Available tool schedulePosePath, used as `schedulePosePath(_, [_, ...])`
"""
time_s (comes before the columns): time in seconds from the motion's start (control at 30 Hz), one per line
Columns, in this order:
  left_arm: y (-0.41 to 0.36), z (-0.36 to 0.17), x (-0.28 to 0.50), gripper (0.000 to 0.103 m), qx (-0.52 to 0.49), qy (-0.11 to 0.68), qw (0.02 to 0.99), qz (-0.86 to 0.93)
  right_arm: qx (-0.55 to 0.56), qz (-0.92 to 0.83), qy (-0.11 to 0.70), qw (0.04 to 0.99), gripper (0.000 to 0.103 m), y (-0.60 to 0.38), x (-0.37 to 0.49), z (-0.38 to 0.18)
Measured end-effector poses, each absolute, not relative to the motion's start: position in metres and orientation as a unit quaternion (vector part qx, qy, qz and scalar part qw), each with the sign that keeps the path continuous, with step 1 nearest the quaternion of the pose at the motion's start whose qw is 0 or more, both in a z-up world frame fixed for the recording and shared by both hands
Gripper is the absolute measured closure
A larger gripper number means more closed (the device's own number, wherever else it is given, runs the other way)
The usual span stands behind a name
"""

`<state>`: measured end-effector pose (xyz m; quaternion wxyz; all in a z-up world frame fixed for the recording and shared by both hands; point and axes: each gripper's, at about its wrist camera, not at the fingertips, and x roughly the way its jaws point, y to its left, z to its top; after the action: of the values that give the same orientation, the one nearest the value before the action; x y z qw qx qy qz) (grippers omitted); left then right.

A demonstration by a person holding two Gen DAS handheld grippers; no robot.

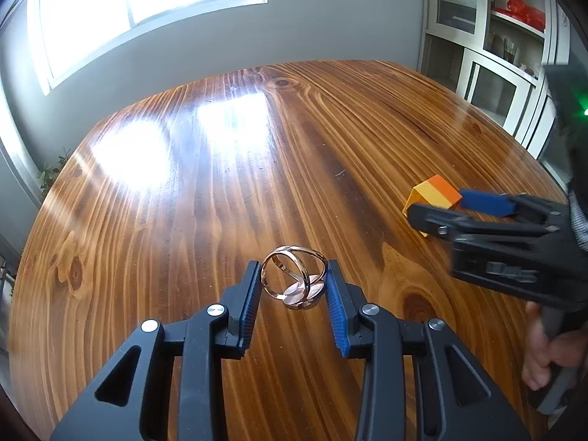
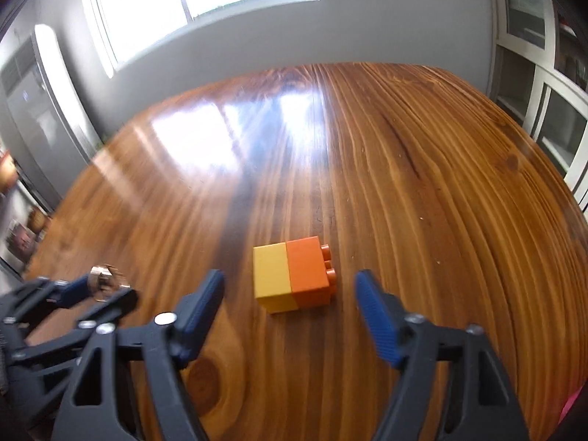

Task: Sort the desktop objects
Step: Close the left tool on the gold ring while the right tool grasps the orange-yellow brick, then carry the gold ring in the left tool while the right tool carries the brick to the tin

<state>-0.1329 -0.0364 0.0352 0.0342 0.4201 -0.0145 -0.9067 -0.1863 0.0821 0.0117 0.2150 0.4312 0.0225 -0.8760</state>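
Left gripper point(image 1: 294, 294): jaws pinching a rose-gold ring point(image 1: 293, 281), held just above the desk point(image 1: 220, 191). Right gripper point(image 2: 290, 303): jaws spread, one on each side of a yellow-and-orange toy block point(image 2: 292, 275) with a gap either side, not touching. Block lies on its side on the desk, studs pointing right in the right wrist view. The two grippers sit near each other.

Home room: glossy wooden table point(image 1: 330, 139), big window point(image 1: 147, 7) in grey wall ahead of the hand-held gripper, white glass-door cabinets point(image 1: 488, 73) to its right.
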Motion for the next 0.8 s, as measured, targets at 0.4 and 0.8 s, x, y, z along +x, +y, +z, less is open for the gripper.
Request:
schedulePosePath(0.4, [0.003, 0.049, -0.115, 0.066, 0.401, -0.039, -0.01, -0.915, 0.395, -0.899, -0.017, 0.19, 0.057, 0.135, -0.099, 0.042])
schedulePosePath(0.8, [0.061, 0.069, -0.092, 0.066, 0.379, -0.053, -0.06, -0.922, 0.35, -0.922, -0.055, 0.154, 0.057, 0.195, -0.04, 0.078])
